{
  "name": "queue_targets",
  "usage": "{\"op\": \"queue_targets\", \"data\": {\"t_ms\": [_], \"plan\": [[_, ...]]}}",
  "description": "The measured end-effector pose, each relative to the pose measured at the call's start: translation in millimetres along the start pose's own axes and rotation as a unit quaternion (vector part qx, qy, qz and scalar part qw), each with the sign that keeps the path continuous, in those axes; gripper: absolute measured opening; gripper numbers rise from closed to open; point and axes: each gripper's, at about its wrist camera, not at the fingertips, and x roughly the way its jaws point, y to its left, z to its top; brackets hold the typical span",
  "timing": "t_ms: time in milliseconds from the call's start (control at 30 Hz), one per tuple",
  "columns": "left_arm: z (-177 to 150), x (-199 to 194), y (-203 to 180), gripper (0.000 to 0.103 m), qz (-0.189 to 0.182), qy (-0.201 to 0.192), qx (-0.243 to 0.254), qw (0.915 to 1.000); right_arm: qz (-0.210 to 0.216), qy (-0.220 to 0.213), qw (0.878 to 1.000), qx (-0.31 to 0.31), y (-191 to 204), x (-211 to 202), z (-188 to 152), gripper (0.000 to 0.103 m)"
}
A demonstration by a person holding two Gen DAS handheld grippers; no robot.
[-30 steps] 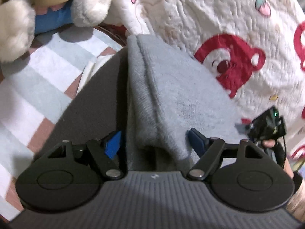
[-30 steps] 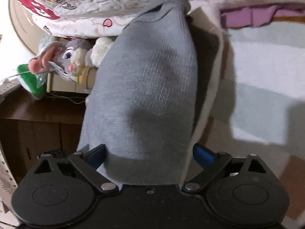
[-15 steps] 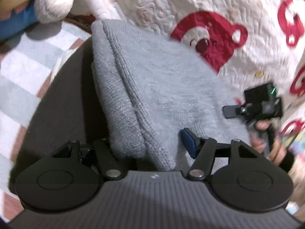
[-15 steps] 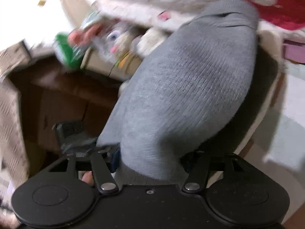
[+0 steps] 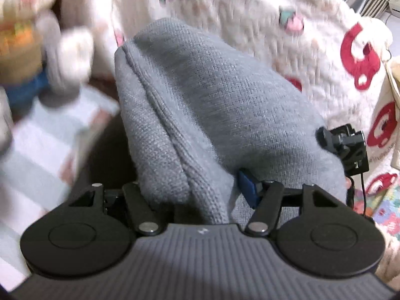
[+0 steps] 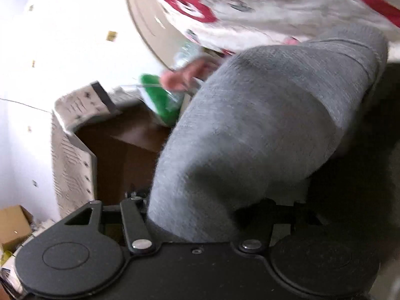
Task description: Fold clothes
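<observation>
Grey knit garment point(image 5: 212, 105) now lifted higher, folded edge in both hand-held grippers.

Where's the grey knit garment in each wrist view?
Left wrist: grey knit garment fills the centre, running from the jaws up to the quilt.
Right wrist: garment centre-right, rising from the jaws.
Shared landmark: white quilt with red bear prints behind it.

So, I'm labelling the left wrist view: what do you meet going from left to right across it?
Stuffed toy → grey sweater → right gripper, on the sweater's far edge → white quilt with red bears.
</observation>
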Motion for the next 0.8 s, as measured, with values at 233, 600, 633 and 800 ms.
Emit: {"op": "queue_targets", "data": {"t_ms": [233,600,633,800], "plan": [[56.5,-19.1,-14.3,0.068,0.062,-0.015,0.052,0.9966,0.047,-0.096,0.994,-0.002,16.8,17.2,13.9,0.066],[-24.7,51.0,48.0,0.072,0.130,-0.010,-0.037,0.9908,-0.289,-0.122,0.947,-0.062,-36.9,-35.1,-41.6,0.074],[-29.0,41.8,44.6,0.072,0.140,-0.025,-0.031,0.9894,-0.303,-0.105,0.944,-0.078,-27.9,-33.8,-42.0,0.075],[-64.8,4.6,51.4,0.077,0.143,-0.080,-0.101,0.9813,-0.273,-0.071,0.959,-0.025,-35.2,-55.3,-63.1,0.077]]}}
